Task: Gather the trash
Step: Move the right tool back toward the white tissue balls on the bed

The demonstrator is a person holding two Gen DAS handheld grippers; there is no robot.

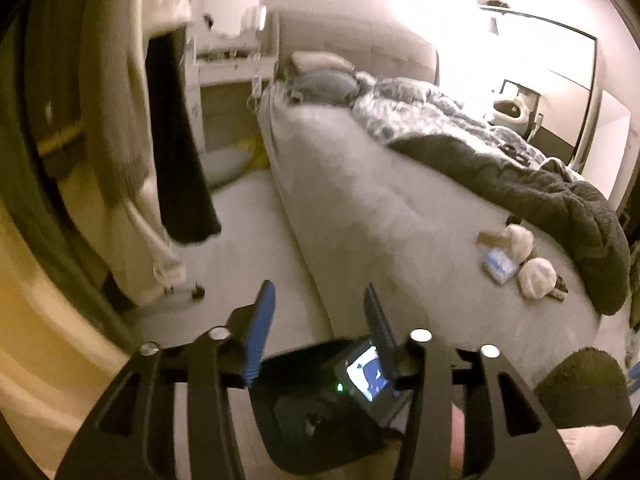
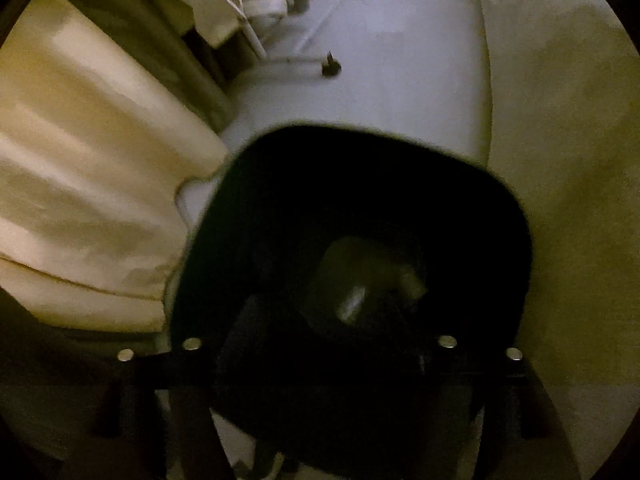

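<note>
My left gripper [image 1: 318,306] is open and empty, held above the floor beside the bed. Below it stands a black trash bin [image 1: 320,420], and the right gripper's camera screen [image 1: 366,376] shows over the bin. On the bed sheet lie two crumpled white tissues [image 1: 520,242] [image 1: 536,278], a blue-white packet [image 1: 500,266] and a small brown piece [image 1: 490,237]. In the right wrist view the bin's dark opening [image 2: 360,240] fills the middle, with pale crumpled trash [image 2: 372,276] at its bottom. My right gripper's fingers are lost in the dark of the bin.
A bed [image 1: 360,200] with a dark blanket [image 1: 540,200] and patterned duvet [image 1: 420,108] runs to the right. Clothes hang on a rack [image 1: 132,120] at left; its caster [image 2: 331,66] stands on the floor. A cream curtain [image 2: 88,200] hangs at left.
</note>
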